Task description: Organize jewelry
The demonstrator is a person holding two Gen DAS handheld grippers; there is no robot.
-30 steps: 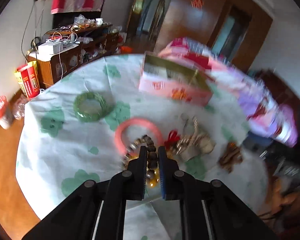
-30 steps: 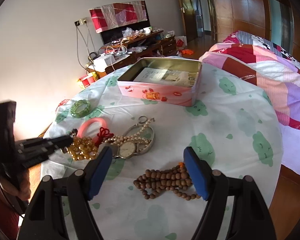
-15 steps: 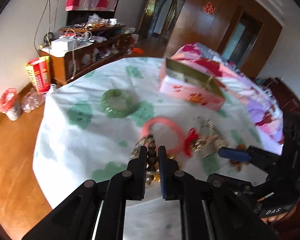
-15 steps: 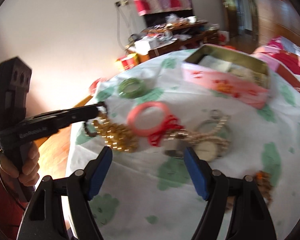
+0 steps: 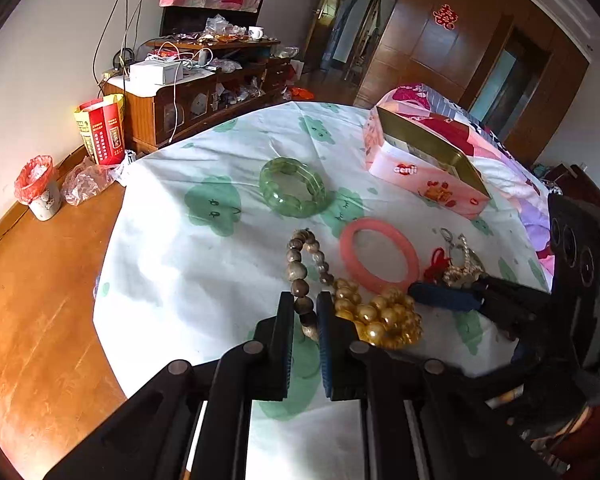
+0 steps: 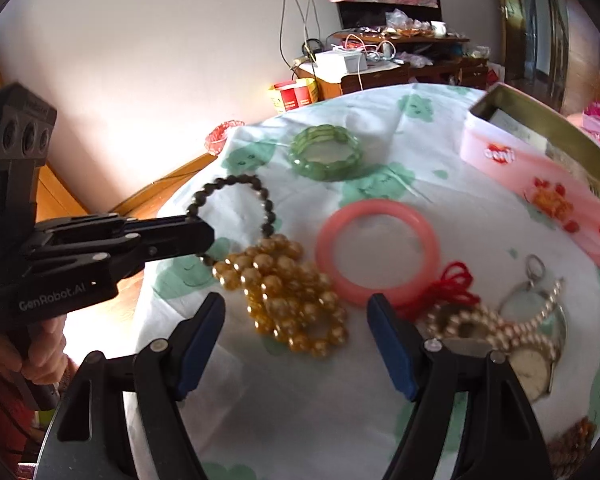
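Now the left gripper (image 5: 305,314) is pinching a bracelet of dark brown beads (image 5: 306,268) between its two fingers, which are closed together on the beads near one end of the loop. From the right wrist view this bracelet (image 6: 236,208) is standing up as an open ring from the tip of the left gripper (image 6: 204,236), and I cannot tell if its far side is touching the cloth. Taking the pink bangle (image 6: 377,252) as the landmark, a heap of golden beads (image 6: 288,296) is lying just beside it on the side of the left gripper, and the dark bracelet is hanging just over the edge of this heap. The right gripper (image 6: 296,344) is hovering with its fingers wide apart, nothing between the pads, one blue pad in front of the golden heap and the other at the near rim of the pink bangle. Beyond the pink bangle a green bangle (image 6: 324,152) is lying flat on the white cloth with green clouds (image 6: 260,400). On the other side of the pink bangle, a red knot (image 6: 452,284), a pearl chain (image 6: 500,324) and a watch (image 6: 534,368) are lying in a tangle. Farther behind that side, an open pink tin box (image 6: 540,184) is standing on the cloth, well apart from the bangle.
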